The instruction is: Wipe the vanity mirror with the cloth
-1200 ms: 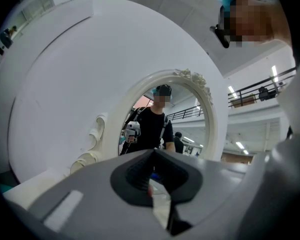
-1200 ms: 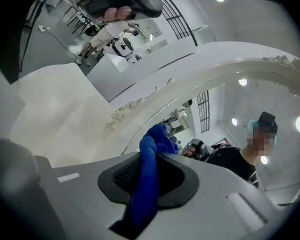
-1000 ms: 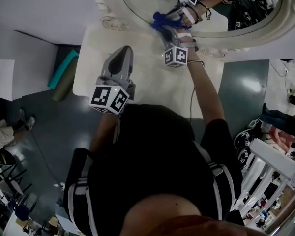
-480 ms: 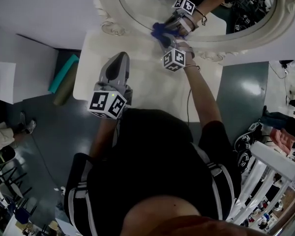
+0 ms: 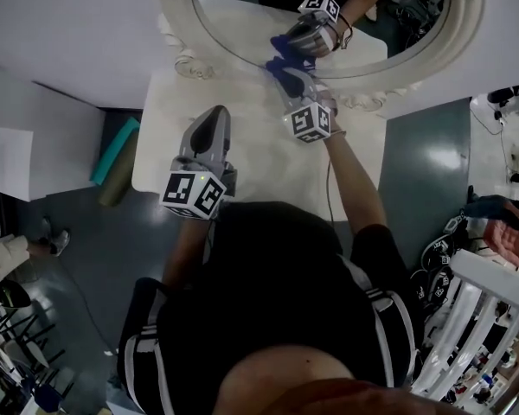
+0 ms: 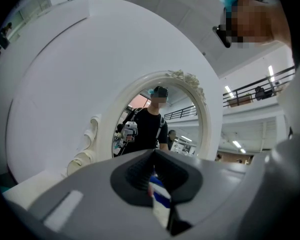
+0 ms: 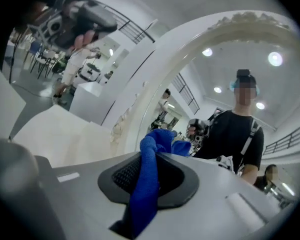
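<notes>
The oval vanity mirror in its ornate white frame stands at the back of a cream table. My right gripper is shut on a blue cloth, which is bunched against the lower left of the glass. The glass reflects both. In the right gripper view the cloth hangs out between the jaws of the right gripper, close to the mirror. My left gripper hovers over the table's left part, shut, away from the glass. From the left gripper the mirror shows farther off.
A teal roll lies on the dark floor left of the table, beside a white surface. A cable runs off the table's front edge. A white rack stands at the lower right. The wall rises behind the mirror.
The head view has shifted a little. My right gripper stays at the lower glass with the cloth, moving only slightly. The left gripper holds about the same place.
</notes>
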